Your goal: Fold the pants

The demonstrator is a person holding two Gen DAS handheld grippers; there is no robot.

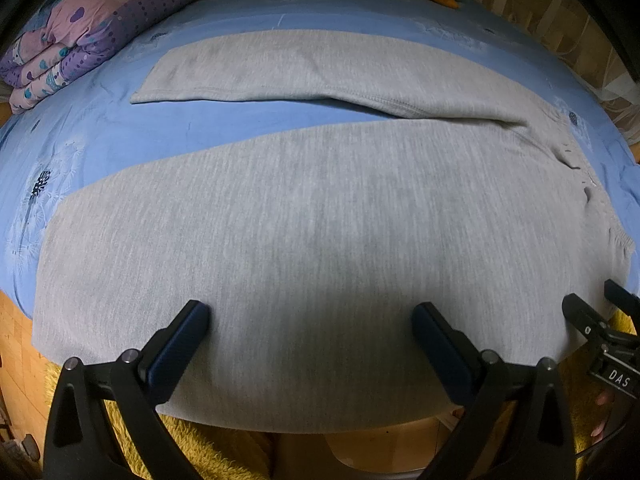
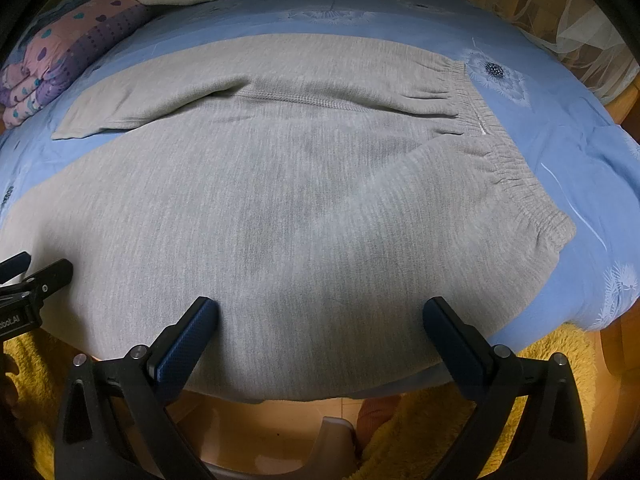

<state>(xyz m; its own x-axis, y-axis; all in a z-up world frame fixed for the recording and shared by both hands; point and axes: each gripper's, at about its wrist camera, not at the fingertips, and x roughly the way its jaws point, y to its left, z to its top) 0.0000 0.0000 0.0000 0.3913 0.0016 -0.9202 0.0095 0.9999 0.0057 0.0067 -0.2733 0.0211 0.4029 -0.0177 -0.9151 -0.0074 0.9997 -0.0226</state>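
While the grey pants (image 1: 304, 216) lie flat on the blue bedsheet (image 1: 100, 140), legs spread apart and waistband (image 2: 516, 172) to your right, you hold both tongs at their near edge. Your left gripper (image 1: 311, 316) and right gripper (image 2: 320, 312) gape wide, gripping nothing.
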